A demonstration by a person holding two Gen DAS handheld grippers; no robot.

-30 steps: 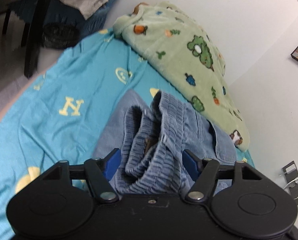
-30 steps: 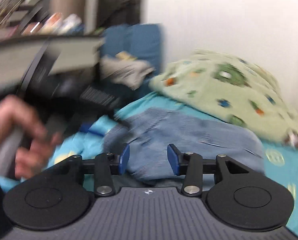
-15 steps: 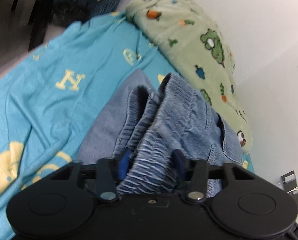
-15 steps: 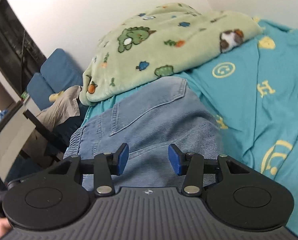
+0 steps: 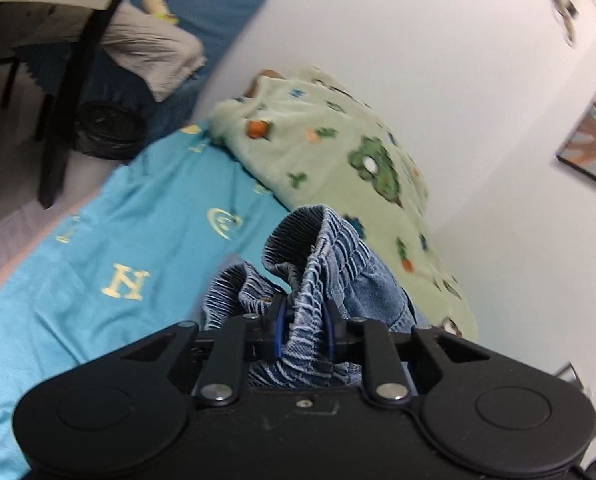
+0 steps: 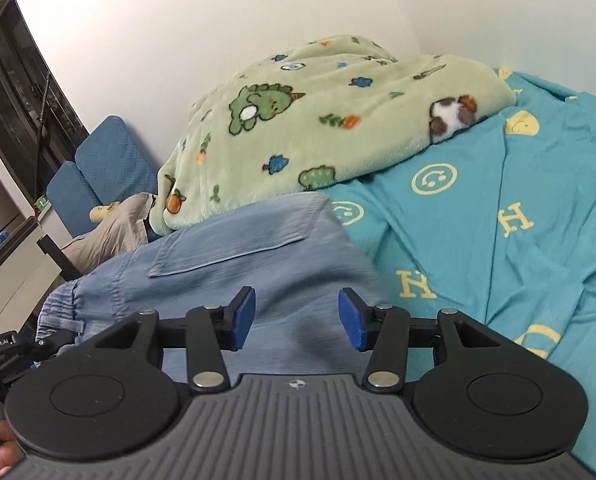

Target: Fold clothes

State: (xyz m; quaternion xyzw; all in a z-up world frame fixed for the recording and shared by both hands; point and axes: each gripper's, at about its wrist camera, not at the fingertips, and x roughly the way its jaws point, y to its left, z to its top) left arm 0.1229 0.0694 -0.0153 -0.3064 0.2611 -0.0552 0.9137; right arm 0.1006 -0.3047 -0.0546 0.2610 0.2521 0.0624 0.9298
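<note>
Denim shorts (image 6: 234, 264) run from my closing left gripper (image 5: 303, 330), pinching their waistband, toward two o'clock, where my opening right gripper (image 6: 296, 316) hovers empty.

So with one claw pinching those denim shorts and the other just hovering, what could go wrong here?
The left gripper is closing on only a bunched bit of the denim shorts' elastic waistband, so it may slip out. The right gripper, opening, holds nothing, so the shorts could sag unevenly. They could also drag the turquoise sheet.
</note>
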